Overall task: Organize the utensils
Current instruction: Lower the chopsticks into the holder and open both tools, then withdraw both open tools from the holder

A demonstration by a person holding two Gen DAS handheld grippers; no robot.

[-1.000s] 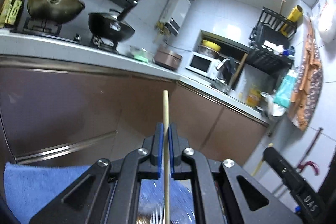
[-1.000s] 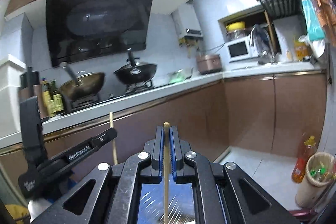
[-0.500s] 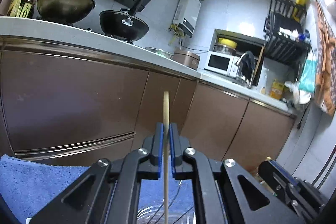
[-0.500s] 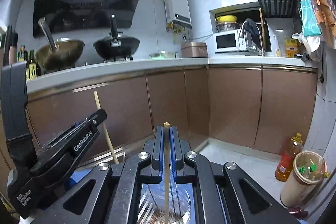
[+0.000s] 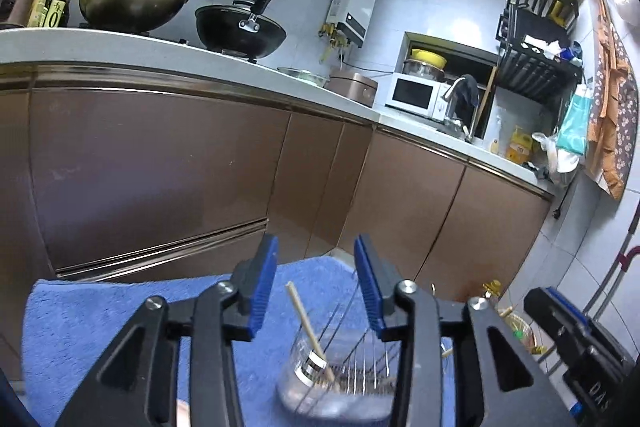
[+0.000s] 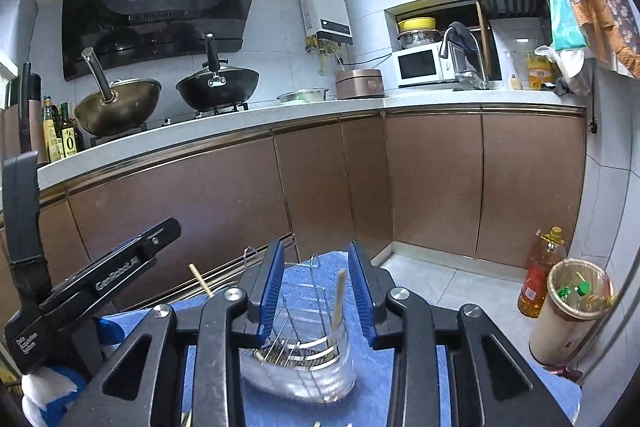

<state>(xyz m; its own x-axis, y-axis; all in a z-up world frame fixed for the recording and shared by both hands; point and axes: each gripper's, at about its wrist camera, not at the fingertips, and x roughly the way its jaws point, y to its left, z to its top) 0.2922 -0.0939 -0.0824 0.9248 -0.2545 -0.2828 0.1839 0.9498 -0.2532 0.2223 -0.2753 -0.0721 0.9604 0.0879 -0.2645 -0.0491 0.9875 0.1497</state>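
Observation:
A clear glass holder (image 5: 304, 387) stands on a blue towel (image 5: 120, 327), with thin metal utensils inside it. A wooden chopstick (image 5: 306, 323) leans in the holder, free between the jaws of my left gripper (image 5: 316, 283), which are opening and not touching it. In the right wrist view a second chopstick (image 6: 339, 297) stands in the same holder (image 6: 304, 375). My right gripper (image 6: 317, 291) is also opening around that chopstick without contact. The left gripper (image 6: 100, 283) shows at the left there, with the first chopstick (image 6: 200, 281) beside it.
Brown cabinet fronts (image 6: 320, 187) rise just behind the towel, under a white counter (image 6: 240, 119) with two woks. On the tiled floor at the right stand an oil bottle (image 6: 536, 283) and a lined bin (image 6: 568, 311). The right gripper's body (image 5: 580, 347) sits at the right.
Both grippers have sunk toward the glass holder and gone from shut on a chopstick to open. Each chopstick has been let go and now rests in the holder.

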